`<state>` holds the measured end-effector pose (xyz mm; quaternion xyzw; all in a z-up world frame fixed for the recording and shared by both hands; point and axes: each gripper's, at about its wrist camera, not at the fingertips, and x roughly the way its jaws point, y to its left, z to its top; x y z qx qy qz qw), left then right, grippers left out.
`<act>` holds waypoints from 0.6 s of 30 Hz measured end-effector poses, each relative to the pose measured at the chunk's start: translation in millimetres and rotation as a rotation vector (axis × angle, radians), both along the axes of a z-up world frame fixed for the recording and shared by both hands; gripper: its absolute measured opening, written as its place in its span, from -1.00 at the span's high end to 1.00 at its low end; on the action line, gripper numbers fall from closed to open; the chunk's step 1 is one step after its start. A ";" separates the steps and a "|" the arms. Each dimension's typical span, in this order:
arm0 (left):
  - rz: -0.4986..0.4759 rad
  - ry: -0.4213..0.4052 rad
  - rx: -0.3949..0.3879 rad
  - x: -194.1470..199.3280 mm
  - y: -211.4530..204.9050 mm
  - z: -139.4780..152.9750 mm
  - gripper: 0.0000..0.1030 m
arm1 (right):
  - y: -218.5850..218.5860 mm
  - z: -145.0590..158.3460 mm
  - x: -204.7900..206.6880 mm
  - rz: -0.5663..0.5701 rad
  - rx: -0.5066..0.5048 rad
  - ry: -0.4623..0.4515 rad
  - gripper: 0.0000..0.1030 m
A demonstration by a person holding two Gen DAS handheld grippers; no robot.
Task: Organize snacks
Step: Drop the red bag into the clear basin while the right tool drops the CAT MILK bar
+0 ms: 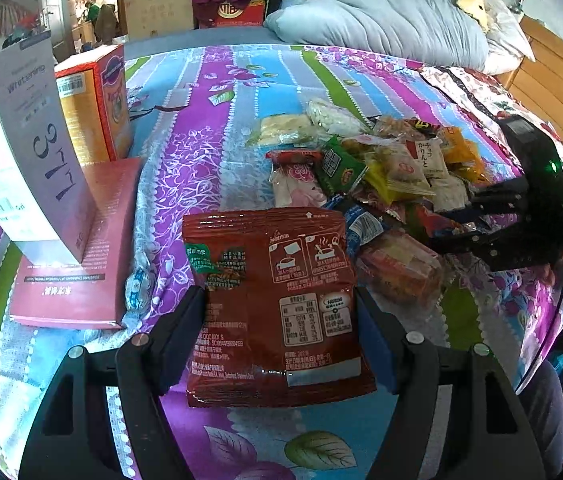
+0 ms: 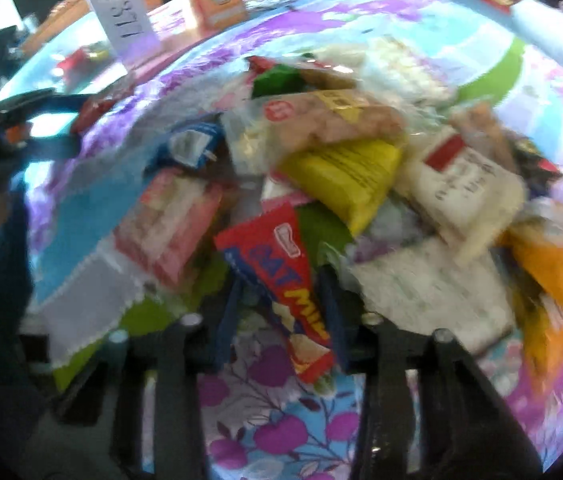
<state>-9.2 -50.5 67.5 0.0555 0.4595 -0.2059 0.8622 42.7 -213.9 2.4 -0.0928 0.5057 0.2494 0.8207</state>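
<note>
Two tools: left tool [image 1: 279, 328] grips one red pouch [image 1: 277, 304], right tool [image 2: 281, 320] one oat bar [image 2: 281, 280] (blurred); three boxes [image 1: 93, 100]

Lying flat on the bedspread: dark red pouch [image 1: 277, 304], mixed snack pile [image 1: 381, 172] at two o'clock.
</note>
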 end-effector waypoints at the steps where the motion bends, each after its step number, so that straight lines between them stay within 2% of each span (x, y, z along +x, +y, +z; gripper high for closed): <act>1: 0.009 -0.003 -0.003 -0.4 0.6 1.2 -0.45 | 3.6 2.2 -4.8 -0.023 0.000 -0.016 0.41; 6: 0.044 -0.081 0.024 -9.2 3.3 18.9 -0.45 | 18.3 22.3 -35.8 -0.134 0.045 -0.099 0.43; 9: 0.073 -0.137 0.031 -13.1 11.4 36.7 -0.44 | 20.2 43.8 -55.2 -0.243 0.105 -0.153 0.43; 13: 0.138 -0.207 0.026 -17.2 31.5 63.4 -0.44 | 5.6 70.0 -81.7 -0.357 0.188 -0.212 0.43; 18: 0.233 -0.278 0.072 -23.1 62.0 90.7 -0.44 | 27.4 106.3 -77.8 -0.426 0.290 -0.284 0.43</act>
